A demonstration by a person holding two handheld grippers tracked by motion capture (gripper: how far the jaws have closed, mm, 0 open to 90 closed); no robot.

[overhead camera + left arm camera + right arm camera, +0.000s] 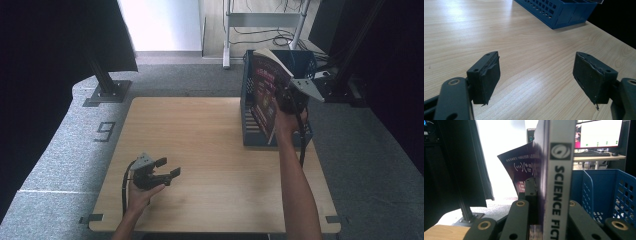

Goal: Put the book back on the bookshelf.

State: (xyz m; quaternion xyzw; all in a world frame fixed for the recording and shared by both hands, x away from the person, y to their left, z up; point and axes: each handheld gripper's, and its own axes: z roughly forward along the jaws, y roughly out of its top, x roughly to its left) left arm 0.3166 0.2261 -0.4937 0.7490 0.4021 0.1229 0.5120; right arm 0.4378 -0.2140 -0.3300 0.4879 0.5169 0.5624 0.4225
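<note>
Holding a book [265,87] upright over the blue file rack [246,107], your right hand-held gripper [286,97] is clamped on its spine, which reads "SCIENCE FICT". Your left hand-held gripper [167,167] rests wide open and empty on the bare bench [200,145], well apart from the rack.

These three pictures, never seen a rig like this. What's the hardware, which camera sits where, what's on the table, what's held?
There is no robot here: a person holds a hand-operated claw in each hand. The high view looks down on the wooden table from above the person's side. The other two views come from cameras riding on the claws, looking along their black jaws. On the table stands a blue file rack at the far right. The right claw is shut on a book, held upright above the rack; its spine reads "SCIENCE FICT". The left claw is open with nothing in it, low over the near left of the table.
</note>
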